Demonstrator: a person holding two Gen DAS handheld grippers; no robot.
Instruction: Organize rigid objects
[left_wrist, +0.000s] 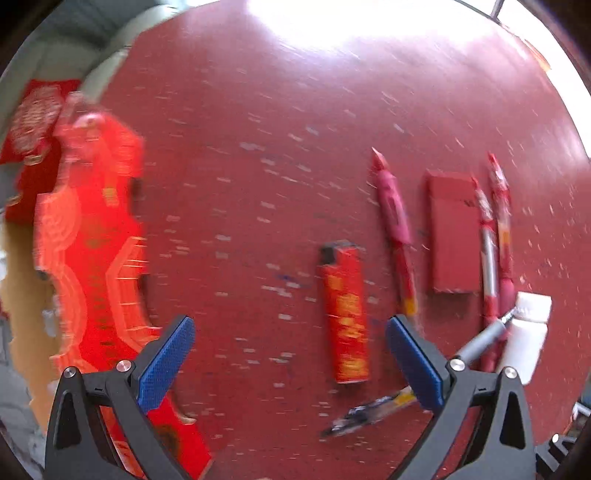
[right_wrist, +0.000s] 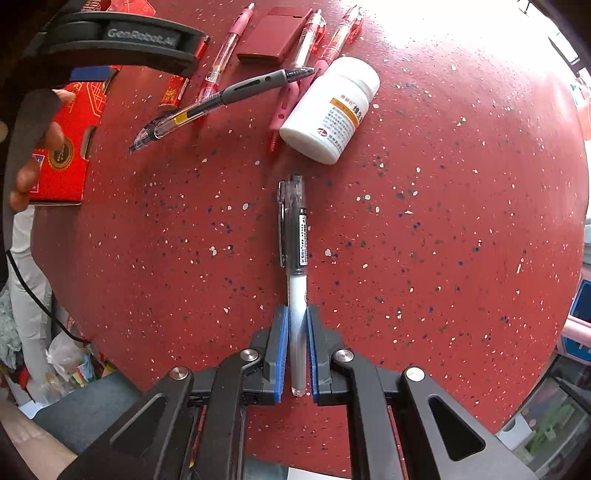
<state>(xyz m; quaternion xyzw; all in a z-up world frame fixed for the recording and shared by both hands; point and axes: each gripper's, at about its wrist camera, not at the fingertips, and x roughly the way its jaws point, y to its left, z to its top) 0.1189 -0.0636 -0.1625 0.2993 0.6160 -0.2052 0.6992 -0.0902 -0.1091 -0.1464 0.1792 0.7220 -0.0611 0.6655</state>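
My right gripper (right_wrist: 296, 314) is shut on a clear black-and-white pen (right_wrist: 293, 236) that points away over the red speckled table (right_wrist: 443, 240). My left gripper (left_wrist: 290, 328) is open and empty above the table; a red lighter (left_wrist: 345, 314) lies between its fingers, further ahead. Beyond stand a pink pen (left_wrist: 395, 229), a dark red box (left_wrist: 454, 232), two red pens (left_wrist: 495, 236), a white pill bottle (left_wrist: 524, 336) and a grey pen (left_wrist: 376, 408). The right wrist view shows the bottle (right_wrist: 332, 110), grey pen (right_wrist: 221, 99) and box (right_wrist: 273, 35) too.
A red printed carton (left_wrist: 92, 240) lies at the table's left edge, also in the right wrist view (right_wrist: 70, 144). The left gripper's body (right_wrist: 122, 40) and the person's fingers (right_wrist: 40, 155) hang over it. Clutter lies on the floor beyond the table edge.
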